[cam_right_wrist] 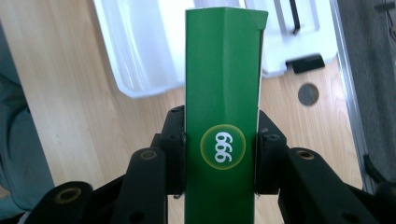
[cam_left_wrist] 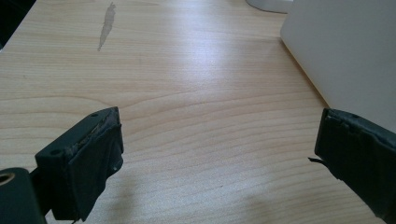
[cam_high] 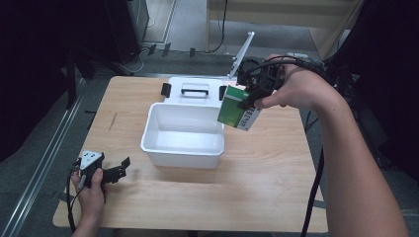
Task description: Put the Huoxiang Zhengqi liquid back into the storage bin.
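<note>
Green-and-white cardboard carton point(cam_high: 238, 113), light and crushable I reckon, is hanging pinched across its narrow sides in my right gripper point(cam_high: 253, 97) above the open white plastic bin point(cam_high: 183, 148), while my left gripper point(cam_high: 118, 170) is idling spread.

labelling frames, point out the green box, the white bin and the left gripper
green box point(cam_right_wrist: 222, 93): right gripper view, its green front face
white bin point(cam_high: 182, 156): high view, its near wall
left gripper point(cam_high: 123, 167): high view, between its open jaws

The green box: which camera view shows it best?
The right gripper view: the green box stands close up, clamped by the right gripper. The high view shows it small, tilted beside the white bin.
</note>
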Available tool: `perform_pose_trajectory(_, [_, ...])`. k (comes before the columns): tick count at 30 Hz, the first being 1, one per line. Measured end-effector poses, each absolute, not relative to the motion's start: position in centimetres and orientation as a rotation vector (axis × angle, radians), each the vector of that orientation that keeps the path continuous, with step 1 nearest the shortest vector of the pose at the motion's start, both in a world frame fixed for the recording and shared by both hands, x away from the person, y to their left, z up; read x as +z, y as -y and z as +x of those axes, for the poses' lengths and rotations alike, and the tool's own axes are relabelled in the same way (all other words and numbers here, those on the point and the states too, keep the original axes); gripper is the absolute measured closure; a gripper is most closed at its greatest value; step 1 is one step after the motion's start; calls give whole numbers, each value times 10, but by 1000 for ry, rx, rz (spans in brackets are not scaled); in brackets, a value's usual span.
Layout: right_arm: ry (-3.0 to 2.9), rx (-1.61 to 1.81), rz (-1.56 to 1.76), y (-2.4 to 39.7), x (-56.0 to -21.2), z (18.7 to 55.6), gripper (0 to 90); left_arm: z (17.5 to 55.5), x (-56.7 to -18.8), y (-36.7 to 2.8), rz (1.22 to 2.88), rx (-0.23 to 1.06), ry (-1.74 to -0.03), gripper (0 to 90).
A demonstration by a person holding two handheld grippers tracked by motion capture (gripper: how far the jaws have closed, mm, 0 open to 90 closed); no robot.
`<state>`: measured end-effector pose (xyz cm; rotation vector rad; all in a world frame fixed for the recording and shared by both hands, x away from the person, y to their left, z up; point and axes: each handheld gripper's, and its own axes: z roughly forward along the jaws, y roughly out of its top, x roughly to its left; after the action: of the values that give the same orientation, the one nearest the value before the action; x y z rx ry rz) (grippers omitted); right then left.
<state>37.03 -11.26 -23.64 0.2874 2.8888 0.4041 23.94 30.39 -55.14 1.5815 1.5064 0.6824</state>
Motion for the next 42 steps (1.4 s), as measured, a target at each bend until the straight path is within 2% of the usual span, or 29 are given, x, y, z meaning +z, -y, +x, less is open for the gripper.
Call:
perform_pose_trajectory(17, [-2926,425,138,64,-241,369,645,239,-551,-305,1582,675,-1507,21])
perform_pose_trajectory(42, [-2979,358,10,29,-267,376,645,240,-551,-305,1578,675,-1504,21])
